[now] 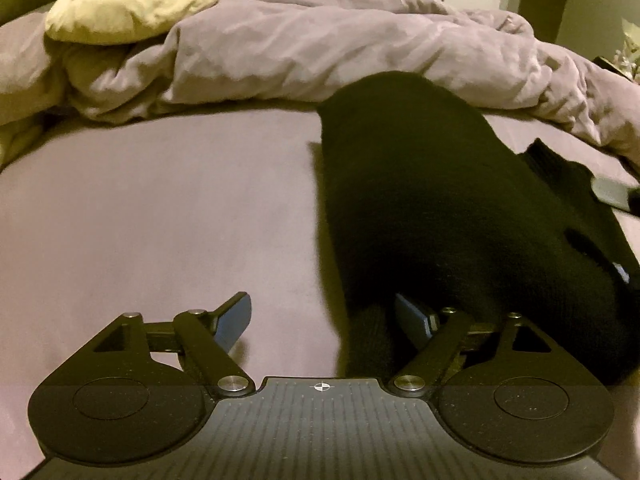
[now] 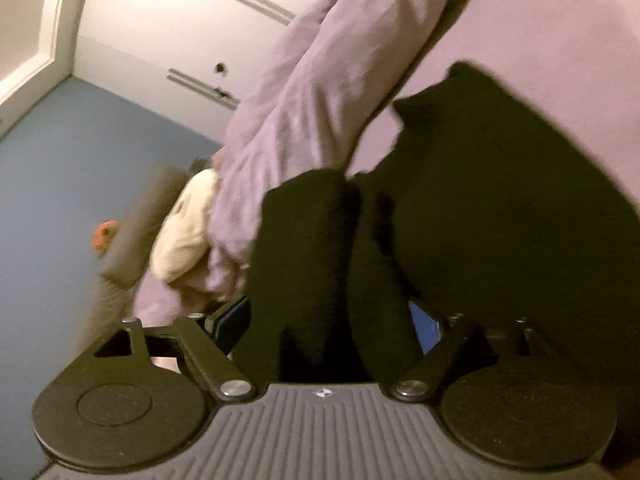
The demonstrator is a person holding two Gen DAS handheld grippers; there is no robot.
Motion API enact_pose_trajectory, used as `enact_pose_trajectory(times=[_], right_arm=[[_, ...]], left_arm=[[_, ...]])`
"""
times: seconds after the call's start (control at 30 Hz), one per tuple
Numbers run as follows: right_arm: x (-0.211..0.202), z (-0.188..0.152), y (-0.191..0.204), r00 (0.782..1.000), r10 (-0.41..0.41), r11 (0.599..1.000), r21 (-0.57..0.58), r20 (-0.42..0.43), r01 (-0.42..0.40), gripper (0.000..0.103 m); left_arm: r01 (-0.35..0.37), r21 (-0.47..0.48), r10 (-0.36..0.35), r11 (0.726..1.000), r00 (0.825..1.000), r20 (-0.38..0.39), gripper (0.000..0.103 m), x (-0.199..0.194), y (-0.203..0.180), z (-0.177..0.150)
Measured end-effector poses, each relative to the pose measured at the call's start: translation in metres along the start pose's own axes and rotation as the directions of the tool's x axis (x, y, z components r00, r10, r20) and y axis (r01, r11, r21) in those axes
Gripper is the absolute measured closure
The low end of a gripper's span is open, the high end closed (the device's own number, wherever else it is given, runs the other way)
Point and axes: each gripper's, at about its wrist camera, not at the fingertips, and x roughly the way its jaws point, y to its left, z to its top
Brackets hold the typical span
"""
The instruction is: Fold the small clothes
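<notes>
— Two grippers, and both sets of fingers stand wide apart. The left gripper (image 1: pixel 324 318) has its fingers spread, and a narrow tail of the black garment (image 1: pixel 440 208) runs down between them; the cloth lies against the right-hand finger and is clear of the left-hand one. The blue pads (image 1: pixel 236 314) do not press on it.

— And the right gripper (image 2: pixel 332 320)?

— Its fingers are spread about as far. Folds of the same black garment (image 2: pixel 460 200) bunch in the gap and drape over the right-hand finger; the pictures do not show a pinch on the cloth. That view is tilted and blurred.

— Where does the garment lie?

— On the mauve bed sheet (image 1: pixel 160 200), right of centre in the left wrist view, reaching from the left fingers toward the rumpled duvet (image 1: pixel 320 40). Its far end comes close to the duvet's edge. At its right side a dark flat part of the other tool shows at the frame edge, touching or just beside the cloth; which is unclear.

— Open room?

— The sheet to the left of the garment is flat and bare, up to the duvet's folds.

— The count?

— One black garment, one duvet, one cream cushion (image 1: pixel 128 4) with a drawn face resting on the duvet at the far left. Pale cupboard doors (image 2: pixel 180 40) stand behind the bed.
</notes>
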Motion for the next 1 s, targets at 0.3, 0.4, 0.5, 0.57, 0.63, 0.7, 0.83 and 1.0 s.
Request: enact_pose_trajectory(times=[0.3,0.4,0.5,0.57,0.63,0.7,0.83,1.0], right_arm=[[0.05,-0.001,0.037,0.979,-0.196,0.962,-0.202,-0.047,0.183,0.067],[0.048,-0.011,0.065,0.956,-0.289,0.888,-0.358,0.05,0.287,0.077],[0.026,-0.026,0.107,0.921,-0.31,0.728,-0.563,0.238,0.391,0.082],[0.003,-0.033,0.124,0.886,-0.279,0.657,-0.599,0.371,0.458,0.087],[-0.011,-0.034,0.127,0.852,-0.283,0.603,-0.609,0.441,0.515,0.088],[-0.018,-0.033,0.109,0.832,-0.331,0.604,-0.577,0.446,0.55,0.088],[-0.007,-0.03,0.039,0.734,-0.557,0.554,-0.486,0.388,0.676,0.078],[-0.053,-0.031,0.05,0.745,-0.492,0.655,-0.372,0.451,0.658,0.063]], left_arm=[[-0.02,0.02,0.02,1.0,1.0,0.01,0.022,-0.001,-0.006,-0.001],[-0.01,-0.006,0.01,1.0,1.0,0.018,0.022,-0.007,-0.003,-0.001],[0.002,-0.037,0.0,0.999,0.999,0.045,0.022,-0.018,-0.002,-0.001],[0.028,-0.031,-0.026,0.999,0.997,0.069,0.021,-0.028,-0.006,0.0],[0.062,-0.02,-0.06,0.998,0.995,0.081,0.018,-0.034,-0.014,0.001],[0.067,0.003,-0.067,0.998,0.995,0.076,0.015,-0.031,-0.026,0.0],[0.083,0.043,-0.083,0.996,0.997,-0.004,0.009,-0.009,-0.046,-0.007],[0.056,0.043,-0.057,0.997,0.998,0.016,0.008,-0.007,-0.046,-0.007]])
